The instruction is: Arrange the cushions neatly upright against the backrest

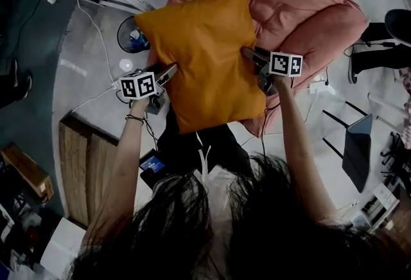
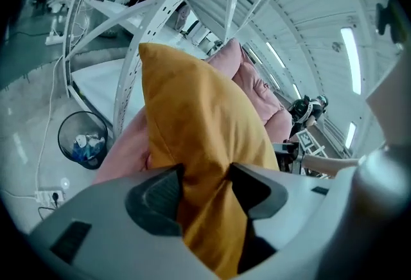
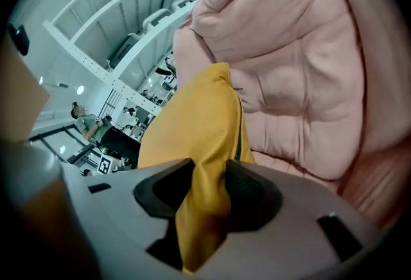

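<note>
dark hair (image 1: 212, 221) of the person filled the bottom of the head view, and both forearms reached forward from under it. left gripper (image 1: 172, 70) held the left edge of the orange cushion (image 1: 205, 60), its jaws partly apart and pressed on a bunched fold of the fabric. right gripper (image 1: 249, 54) gripped the right edge, its jaws closer together with a fold squeezed between the pads. the cushion hung between both grippers, in front of the pink sofa (image 1: 302, 2); if it touched the sofa i could not tell. a wire bin (image 1: 131, 35) stood on the floor just beside the sofa
</note>
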